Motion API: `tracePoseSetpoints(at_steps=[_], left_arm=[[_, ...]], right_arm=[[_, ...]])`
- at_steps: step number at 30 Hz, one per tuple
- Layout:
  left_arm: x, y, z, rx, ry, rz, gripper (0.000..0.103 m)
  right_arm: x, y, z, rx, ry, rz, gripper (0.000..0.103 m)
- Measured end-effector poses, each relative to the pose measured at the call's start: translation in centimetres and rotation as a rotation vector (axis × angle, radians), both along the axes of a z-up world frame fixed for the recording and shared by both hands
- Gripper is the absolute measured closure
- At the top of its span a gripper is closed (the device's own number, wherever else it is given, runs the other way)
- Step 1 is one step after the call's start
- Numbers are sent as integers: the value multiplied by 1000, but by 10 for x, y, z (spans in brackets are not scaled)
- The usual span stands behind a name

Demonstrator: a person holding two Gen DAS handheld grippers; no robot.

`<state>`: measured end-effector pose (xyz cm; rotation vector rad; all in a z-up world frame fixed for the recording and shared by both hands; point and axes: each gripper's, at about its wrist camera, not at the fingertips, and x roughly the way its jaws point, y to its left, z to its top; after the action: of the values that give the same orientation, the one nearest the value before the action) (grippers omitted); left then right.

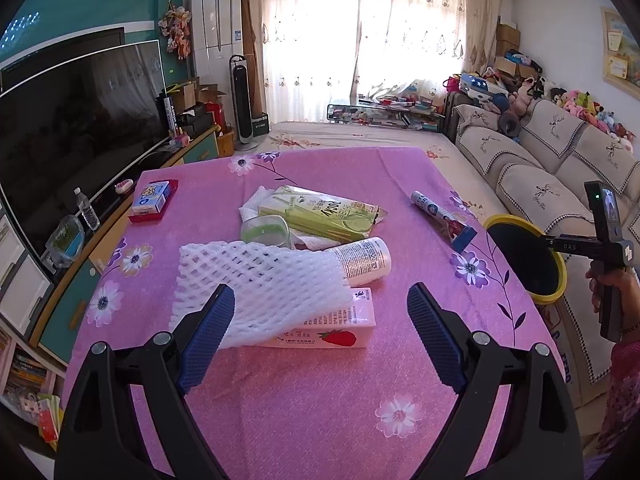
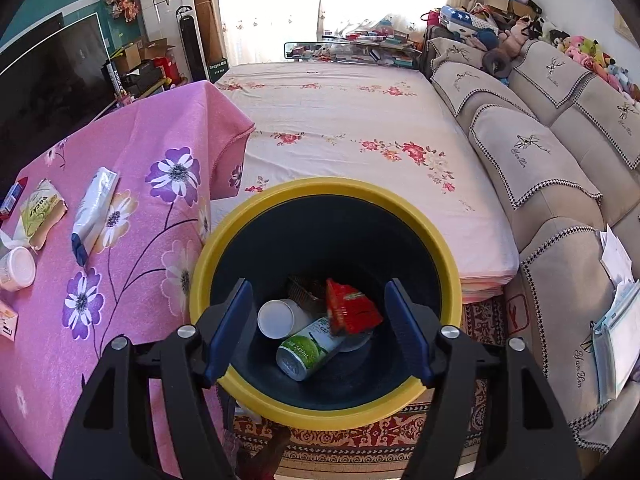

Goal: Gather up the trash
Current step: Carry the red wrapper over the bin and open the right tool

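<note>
Fingers of both grippers spread wide, holding nothing.

Right gripper, jaws apart and empty, above the yellow-rimmed bin. Inside the bin: green can, white cup, red wrapper. At left, the pink floral surface carries a white tube.

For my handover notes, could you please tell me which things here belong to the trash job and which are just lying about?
Job: foam net, Pocky box, strawberry carton, white bottle, yellow-rimmed bin.

Lying about: television, water bottle, sofa, plush toys.
</note>
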<state>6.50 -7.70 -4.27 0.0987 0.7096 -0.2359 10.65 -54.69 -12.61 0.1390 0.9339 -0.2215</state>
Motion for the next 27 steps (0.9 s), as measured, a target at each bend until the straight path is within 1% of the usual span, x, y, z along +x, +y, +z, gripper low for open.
tracePoseSetpoints(at_steps=[2, 7, 12, 16, 24, 27], left_arm=[[-1, 3, -3, 9, 4, 5, 16], [3, 10, -12, 10, 27, 21, 16], [16, 15, -19, 1, 48, 32, 16], [30, 13, -26, -5, 73, 20, 16], [54, 3, -49, 57, 118, 8, 16], [58, 3, -55, 60, 128, 4, 17]], right_arm=[[-5, 6, 4, 5, -14, 12, 36], [-13, 23, 6, 15, -22, 49, 35], [-14, 34, 8, 16, -26, 71, 35], [-14, 37, 8, 19, -26, 79, 35], [-10, 38, -1, 26, -7, 87, 35], [-10, 38, -3, 28, -2, 88, 35]])
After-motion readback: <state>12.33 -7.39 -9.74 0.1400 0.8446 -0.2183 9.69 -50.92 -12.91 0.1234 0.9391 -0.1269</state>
